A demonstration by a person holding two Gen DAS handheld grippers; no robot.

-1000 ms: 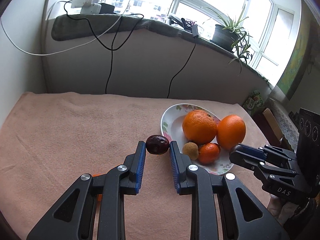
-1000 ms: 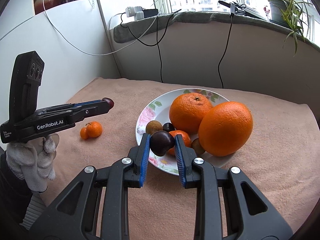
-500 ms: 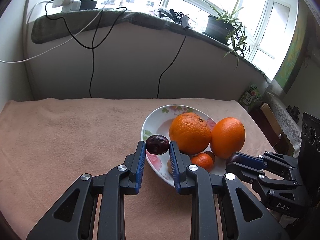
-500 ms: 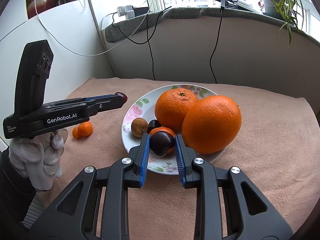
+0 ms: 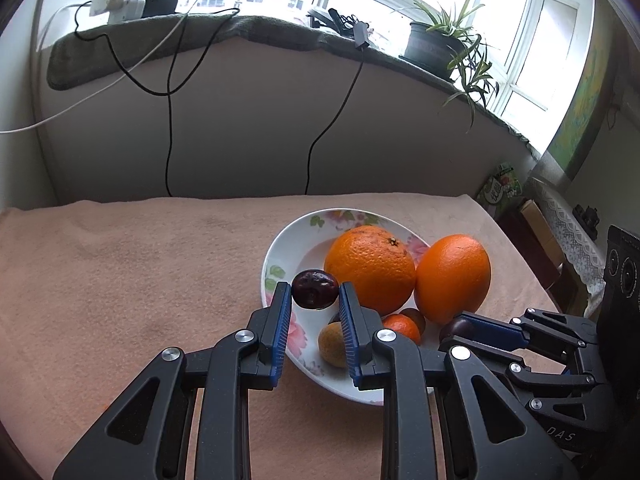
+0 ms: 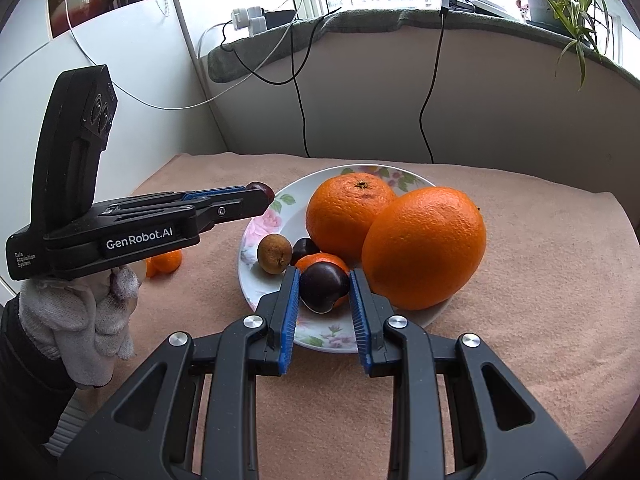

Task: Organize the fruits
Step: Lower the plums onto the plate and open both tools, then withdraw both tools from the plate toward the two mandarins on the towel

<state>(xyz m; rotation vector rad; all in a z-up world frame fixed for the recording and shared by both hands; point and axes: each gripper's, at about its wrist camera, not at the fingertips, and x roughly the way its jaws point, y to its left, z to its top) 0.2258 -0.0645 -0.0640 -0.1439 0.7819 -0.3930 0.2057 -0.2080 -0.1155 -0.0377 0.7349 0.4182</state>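
A floral white plate point(image 5: 280, 252) point(image 6: 248, 240) holds two big oranges point(image 5: 370, 268) point(image 6: 424, 246), a small mandarin point(image 5: 402, 326), a brown kiwi-like fruit point(image 6: 273, 254) and a dark plum point(image 6: 304, 248). My left gripper point(image 5: 315, 294) is shut on a dark plum point(image 5: 315, 289) and holds it above the plate's left rim; it also shows in the right wrist view point(image 6: 262, 192). My right gripper point(image 6: 324, 292) is shut on another dark plum point(image 6: 323, 286) over the plate's near side; it also shows in the left wrist view point(image 5: 456, 328).
The plate stands on a peach cloth point(image 5: 140, 280). Two small mandarins point(image 6: 166, 262) lie on the cloth left of the plate, partly hidden by the left gripper. Cables point(image 5: 172, 120) hang from the window ledge behind. A potted plant point(image 5: 436, 46) stands on the ledge.
Both grippers have moved in over the plate, each still holding its plum. The left one came from the cloth to above the plate's left rim.
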